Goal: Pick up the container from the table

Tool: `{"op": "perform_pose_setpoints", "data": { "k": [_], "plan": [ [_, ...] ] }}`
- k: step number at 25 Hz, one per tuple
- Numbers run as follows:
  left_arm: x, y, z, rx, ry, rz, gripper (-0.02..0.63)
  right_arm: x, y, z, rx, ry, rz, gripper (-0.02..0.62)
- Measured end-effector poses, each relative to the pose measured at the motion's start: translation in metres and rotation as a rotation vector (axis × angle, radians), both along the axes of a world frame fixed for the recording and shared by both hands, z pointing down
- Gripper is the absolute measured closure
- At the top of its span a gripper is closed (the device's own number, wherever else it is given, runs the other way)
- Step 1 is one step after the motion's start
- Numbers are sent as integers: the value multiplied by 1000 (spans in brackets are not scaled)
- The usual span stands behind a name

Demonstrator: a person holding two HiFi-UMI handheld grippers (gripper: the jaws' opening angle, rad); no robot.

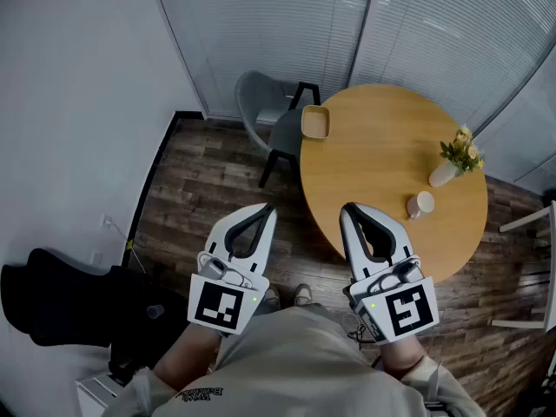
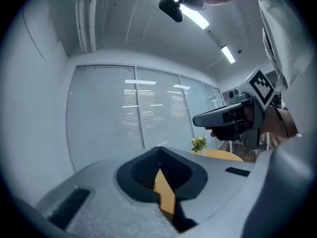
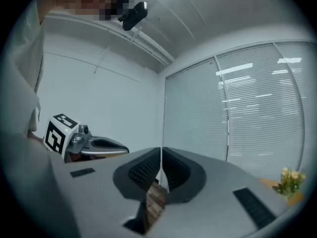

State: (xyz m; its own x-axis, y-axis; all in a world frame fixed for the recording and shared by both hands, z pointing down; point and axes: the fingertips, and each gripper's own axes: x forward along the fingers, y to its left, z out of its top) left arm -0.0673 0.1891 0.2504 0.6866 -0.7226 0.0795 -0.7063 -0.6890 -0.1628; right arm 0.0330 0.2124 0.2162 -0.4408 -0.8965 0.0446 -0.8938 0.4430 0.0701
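The container [image 1: 314, 122] is a small tan square dish on the far left edge of the round wooden table [image 1: 382, 159]. My left gripper [image 1: 266, 208] is held close to my body above the floor, well short of the table, shut on nothing. My right gripper [image 1: 348, 208] hangs beside it over the table's near edge, also shut and empty. In the left gripper view the jaws [image 2: 159, 151] meet at their tips. The right gripper view shows its jaws [image 3: 161, 150] pressed together likewise. Neither gripper view shows the container.
A white vase of yellow flowers [image 1: 450, 165] and a pale cup [image 1: 421, 204] stand on the table's right half. A grey chair [image 1: 265, 109] is tucked at the table's far left. A black chair [image 1: 61, 295] stands at the left wall. Blinds cover the windows behind.
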Motion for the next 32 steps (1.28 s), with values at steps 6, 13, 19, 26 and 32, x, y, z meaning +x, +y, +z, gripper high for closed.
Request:
{"op": "perform_pose_setpoints", "data": {
  "k": [6, 13, 19, 26, 32],
  "plan": [
    [0, -1, -4, 11, -3, 10, 586, 4, -3, 5, -17, -46, 23, 561],
    [-1, 0, -6, 14, -3, 7, 586, 2, -5, 11, -32, -50, 12, 561],
    [6, 2, -6, 20, -4, 8, 586, 6, -4, 15, -38, -52, 2, 561],
    [15, 8, -3, 13, -8, -2, 586, 14, 1, 21, -45, -65, -16, 561],
    [22, 10, 0, 29, -30, -33, 586, 27, 3, 27, -58, -87, -41, 561]
  ]
}}
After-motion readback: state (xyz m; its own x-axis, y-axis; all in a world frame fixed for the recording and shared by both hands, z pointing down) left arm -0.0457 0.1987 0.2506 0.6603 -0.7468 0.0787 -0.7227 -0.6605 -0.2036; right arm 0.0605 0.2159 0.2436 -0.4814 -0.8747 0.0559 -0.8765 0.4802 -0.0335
